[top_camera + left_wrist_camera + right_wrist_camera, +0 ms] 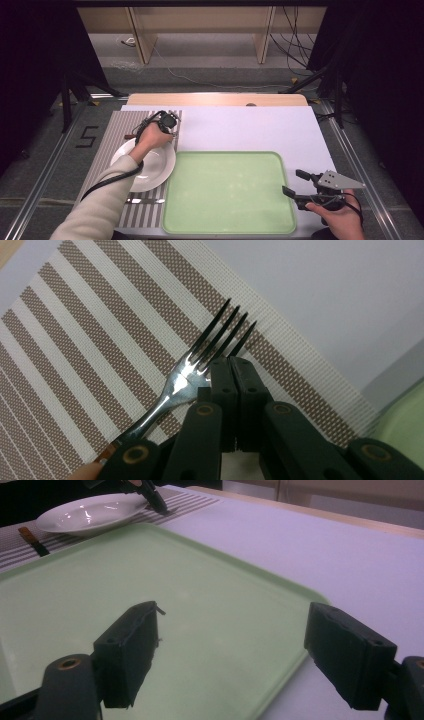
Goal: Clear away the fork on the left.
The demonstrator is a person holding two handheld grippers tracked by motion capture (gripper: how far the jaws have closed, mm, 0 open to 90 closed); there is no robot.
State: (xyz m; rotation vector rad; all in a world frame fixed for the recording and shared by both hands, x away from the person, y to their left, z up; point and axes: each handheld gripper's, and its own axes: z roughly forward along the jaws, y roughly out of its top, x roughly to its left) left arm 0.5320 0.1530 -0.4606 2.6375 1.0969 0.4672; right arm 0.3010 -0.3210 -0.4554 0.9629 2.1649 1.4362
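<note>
Nearest, the green tray (229, 192) lies bare on the desk (250, 127), the right gripper (296, 185) released at its right edge. Far left, a striped placemat (90, 355) carries an empty white plate (150, 170). Beyond it the left gripper (231, 367) is clenched beside the fork (200, 365), seemingly pinching its neck. Steel: stiff, light, slippery.

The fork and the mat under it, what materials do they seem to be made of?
The fork looks like polished metal, since it gives bright mirror reflections. The mat seems to be woven plastic or fabric: a fine mesh weave shows in its brown and white stripes.
</note>
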